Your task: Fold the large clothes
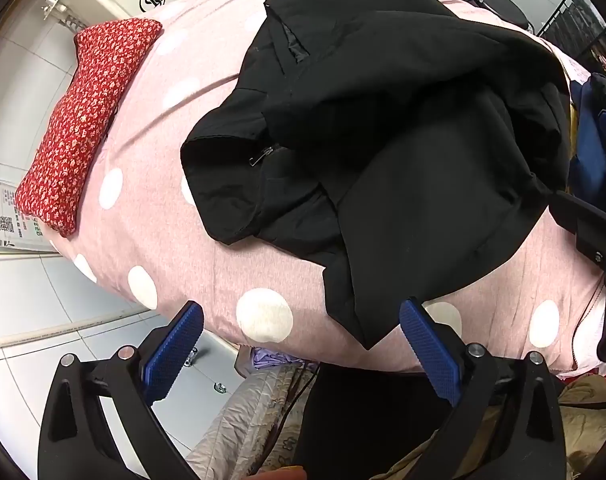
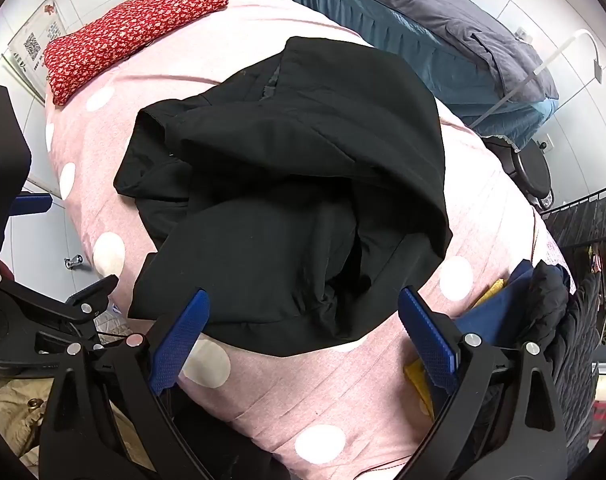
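Right gripper [image 2: 303, 324] hung wide open over the rumpled black garment [image 2: 287, 200], heaped on the pink polka-dot bedspread [image 2: 323, 392].

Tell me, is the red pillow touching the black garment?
Apart. The right wrist view shows pink sheet between the red pillow and the black garment.

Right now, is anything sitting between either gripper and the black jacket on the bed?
Nothing visible is. The left gripper and the right gripper are both open, and the crumpled black jacket lies directly ahead of them on the pink polka-dot bedcover. The red pillow sits well beyond it.
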`<act>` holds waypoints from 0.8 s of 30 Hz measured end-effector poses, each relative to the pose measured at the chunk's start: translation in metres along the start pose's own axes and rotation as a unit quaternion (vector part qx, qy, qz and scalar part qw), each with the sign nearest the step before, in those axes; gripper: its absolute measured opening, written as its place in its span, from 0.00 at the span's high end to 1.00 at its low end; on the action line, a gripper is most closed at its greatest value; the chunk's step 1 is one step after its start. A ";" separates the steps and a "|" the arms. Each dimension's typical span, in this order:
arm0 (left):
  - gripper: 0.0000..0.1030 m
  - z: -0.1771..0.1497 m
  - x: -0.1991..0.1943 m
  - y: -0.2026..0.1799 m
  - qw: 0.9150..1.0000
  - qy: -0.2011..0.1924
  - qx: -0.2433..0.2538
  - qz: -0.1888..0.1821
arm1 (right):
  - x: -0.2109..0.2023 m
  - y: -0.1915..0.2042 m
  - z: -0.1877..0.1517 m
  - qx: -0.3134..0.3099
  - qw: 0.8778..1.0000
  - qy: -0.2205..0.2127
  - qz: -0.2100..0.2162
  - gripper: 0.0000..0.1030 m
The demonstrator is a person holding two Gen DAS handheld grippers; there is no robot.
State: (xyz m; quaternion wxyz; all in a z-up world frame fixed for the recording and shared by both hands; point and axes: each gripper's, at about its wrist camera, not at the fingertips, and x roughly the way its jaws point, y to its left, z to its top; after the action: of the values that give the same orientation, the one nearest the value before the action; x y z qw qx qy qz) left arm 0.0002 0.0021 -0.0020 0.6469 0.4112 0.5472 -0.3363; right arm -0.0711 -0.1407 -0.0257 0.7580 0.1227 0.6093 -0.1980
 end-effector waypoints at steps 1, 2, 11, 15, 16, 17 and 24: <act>0.06 0.000 0.000 0.000 1.000 0.000 0.000 0.000 | 0.000 0.000 0.000 0.000 1.000 0.000 0.000 0.09; 0.06 0.000 0.001 0.000 1.000 0.001 -0.001 0.000 | 0.000 0.000 0.000 0.000 1.000 0.000 0.000 0.09; 0.06 -0.001 0.004 0.000 1.000 0.005 -0.002 -0.001 | 0.001 0.000 -0.001 -0.001 1.000 0.000 0.000 0.09; 0.06 -0.001 0.005 0.000 1.000 0.006 -0.003 -0.002 | -0.001 0.003 0.000 -0.002 1.000 -0.001 0.000 0.09; 0.06 -0.001 0.005 0.000 1.000 0.006 -0.003 -0.002 | -0.001 0.004 -0.002 -0.002 1.000 -0.001 0.000 0.09; 0.06 -0.001 0.005 0.000 1.000 0.007 -0.003 -0.002 | -0.001 0.004 -0.002 -0.002 1.000 -0.001 0.000 0.09; 0.06 -0.003 0.005 0.000 1.000 0.007 -0.003 -0.001 | -0.001 0.004 -0.002 -0.002 1.000 -0.001 0.000 0.09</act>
State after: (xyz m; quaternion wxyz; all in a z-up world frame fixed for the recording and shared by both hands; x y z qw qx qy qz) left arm -0.0001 0.0049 -0.0074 0.6437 0.4111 0.5533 -0.3324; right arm -0.0714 -0.1361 -0.0249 0.7588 0.1205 0.6091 -0.1969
